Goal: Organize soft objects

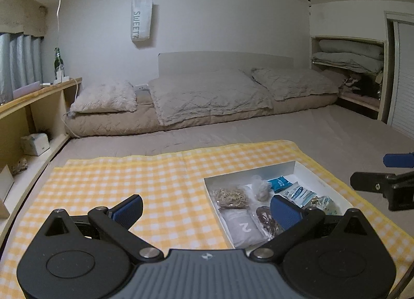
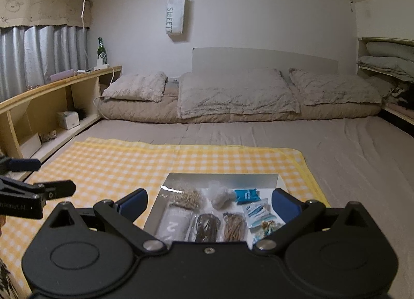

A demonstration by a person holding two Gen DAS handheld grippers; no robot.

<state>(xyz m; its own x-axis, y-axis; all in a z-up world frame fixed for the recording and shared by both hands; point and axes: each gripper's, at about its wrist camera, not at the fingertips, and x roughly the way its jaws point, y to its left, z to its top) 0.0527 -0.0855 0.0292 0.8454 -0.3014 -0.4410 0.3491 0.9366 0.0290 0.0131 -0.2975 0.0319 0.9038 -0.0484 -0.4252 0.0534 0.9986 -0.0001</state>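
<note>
A shallow white tray (image 1: 305, 167) (image 2: 222, 178) lies on a yellow checked cloth (image 1: 129, 169) (image 2: 116, 164) spread over a bed. It holds a bundle of tan rubber bands (image 1: 231, 195) (image 2: 187, 198), a grey pouch (image 1: 242, 229) (image 2: 173, 226), dark hair ties in a bag (image 1: 266, 218) (image 2: 207, 226), a clear bag with a pale ball (image 1: 261, 190) (image 2: 220, 196) and a blue packet (image 1: 280, 183) (image 2: 245, 195). My left gripper (image 1: 207, 211) (image 2: 55, 174) is open, over the tray's left edge. My right gripper (image 2: 210, 204) (image 1: 370, 169) is open above the tray's near end. Neither holds anything.
Three pillows (image 1: 207, 94) line the head of the bed. A wooden shelf (image 1: 33, 102) runs along the left wall, with a green bottle (image 2: 101, 51) on top. A white bag (image 1: 141, 22) hangs on the wall. Folded bedding (image 1: 349, 58) fills an alcove at right.
</note>
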